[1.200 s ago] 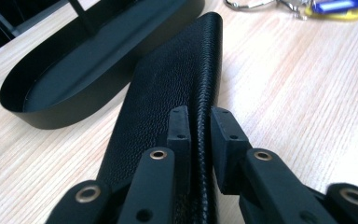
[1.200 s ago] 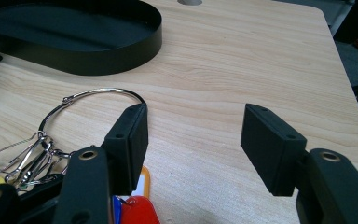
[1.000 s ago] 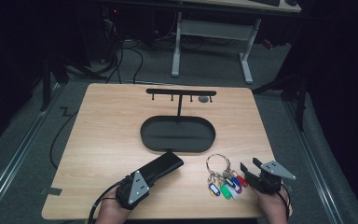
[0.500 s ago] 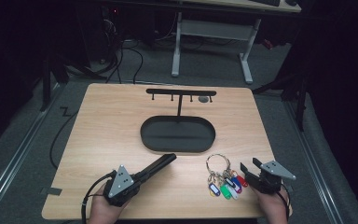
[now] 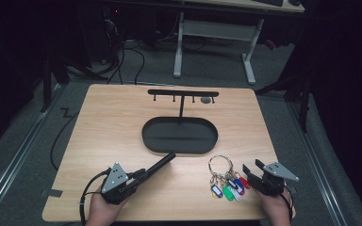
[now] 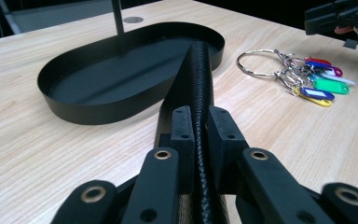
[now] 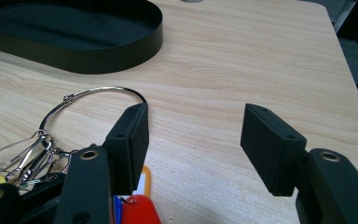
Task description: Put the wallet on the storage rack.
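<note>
At the near edge of the table [image 5: 122, 117], the left tool [image 5: 158, 165] is clenched on a black braided strap [image 6: 199, 79], its far end resting on the rim of the oval tray [image 5: 179, 135]. Right tool [image 5: 250, 173] hangs released, jaws wide apart, just beside the key ring [image 5: 220, 165] with coloured tags [image 5: 228, 189] (one jaw is over the tags, nothing gripped). My read: early stage. Strap is in hand but not yet in the tray or on the rack [image 5: 183, 92]; keys lie untouched on the table. Both placements are left.
</note>
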{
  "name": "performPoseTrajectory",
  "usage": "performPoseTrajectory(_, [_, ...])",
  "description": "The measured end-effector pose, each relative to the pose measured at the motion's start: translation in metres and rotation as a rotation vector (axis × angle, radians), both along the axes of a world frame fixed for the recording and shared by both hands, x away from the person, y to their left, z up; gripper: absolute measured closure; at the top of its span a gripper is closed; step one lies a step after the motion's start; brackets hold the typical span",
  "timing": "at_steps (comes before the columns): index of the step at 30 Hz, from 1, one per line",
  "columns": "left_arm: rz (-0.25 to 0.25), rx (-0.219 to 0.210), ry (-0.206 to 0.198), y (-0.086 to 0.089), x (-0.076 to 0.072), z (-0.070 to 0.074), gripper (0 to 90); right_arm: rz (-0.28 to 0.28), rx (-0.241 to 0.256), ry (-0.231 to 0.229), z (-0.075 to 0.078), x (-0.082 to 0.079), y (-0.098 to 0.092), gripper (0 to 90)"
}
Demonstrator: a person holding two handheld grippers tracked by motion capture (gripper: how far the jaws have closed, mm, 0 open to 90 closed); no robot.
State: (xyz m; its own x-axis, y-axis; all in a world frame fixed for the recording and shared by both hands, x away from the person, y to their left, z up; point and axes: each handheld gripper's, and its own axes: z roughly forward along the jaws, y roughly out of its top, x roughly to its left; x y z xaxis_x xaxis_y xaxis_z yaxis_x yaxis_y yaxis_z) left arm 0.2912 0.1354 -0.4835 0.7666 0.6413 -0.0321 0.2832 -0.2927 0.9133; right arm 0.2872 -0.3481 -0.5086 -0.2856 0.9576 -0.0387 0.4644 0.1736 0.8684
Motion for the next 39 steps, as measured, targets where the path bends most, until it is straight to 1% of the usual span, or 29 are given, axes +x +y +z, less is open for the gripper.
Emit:
performPoseTrajectory(4, [0.012, -0.016, 0.004, 0.004, 0.004, 0.0, 80.6, 0.002, -0.001, 0.006, 0.0, 0.001, 0.001, 42.0])
performPoseTrajectory(6, [0.029, -0.029, 0.002, 0.008, 0.008, -0.001, 79.9, 0.002, -0.002, 0.008, -0.001, 0.001, 0.0, 42.0])
performPoseTrajectory(18, [0.06, -0.038, -0.009, 0.017, 0.012, -0.003, 75.7, 0.005, 0.0, 0.006, 0.0, 0.001, -0.001, 42.0])
performPoseTrajectory(21, [0.07, -0.042, -0.006, 0.02, 0.013, -0.003, 74.6, 0.007, 0.002, 0.007, -0.001, 0.001, 0.0, 42.1])
performPoseTrajectory(25, [0.071, -0.044, -0.003, 0.022, 0.013, -0.004, 73.6, 0.008, 0.001, 0.008, -0.001, 0.001, 0.0, 42.1])
performPoseTrajectory(26, [0.069, -0.041, -0.003, 0.022, 0.013, -0.004, 73.0, 0.008, 0.0, 0.009, -0.001, 0.001, 0.0, 42.1])
performPoseTrajectory(27, [0.069, -0.02, 0.0, 0.021, 0.013, -0.004, 70.5, 0.007, -0.001, 0.01, -0.001, 0.001, 0.0, 42.1])
performPoseTrajectory(28, [0.069, -0.02, 0.0, 0.021, 0.013, -0.004, 69.2, 0.006, 0.001, 0.01, -0.001, 0.001, 0.0, 42.1])
performPoseTrajectory(29, [0.063, 0.005, 0.004, 0.019, 0.013, -0.006, 68.2, 0.007, 0.001, 0.01, -0.001, 0.001, 0.0, 42.1])
performPoseTrajectory(32, [0.056, 0.017, 0.007, 0.018, 0.013, -0.007, 65.9, 0.008, 0.0, 0.01, -0.001, 0.001, 0.0, 42.0])
performPoseTrajectory(37, [0.051, 0.038, -0.007, 0.016, 0.012, -0.007, 63.4, 0.011, 0.0, 0.011, -0.001, 0.002, 0.0, 42.0])
performPoseTrajectory(38, [0.051, 0.048, -0.007, 0.016, 0.012, -0.007, 61.1, 0.013, 0.0, 0.013, -0.002, 0.002, 0.0, 42.0])
performPoseTrajectory(39, [0.054, 0.063, -0.01, 0.015, 0.012, -0.008, 61.1, 0.013, 0.0, 0.013, -0.002, 0.002, 0.0, 42.0])
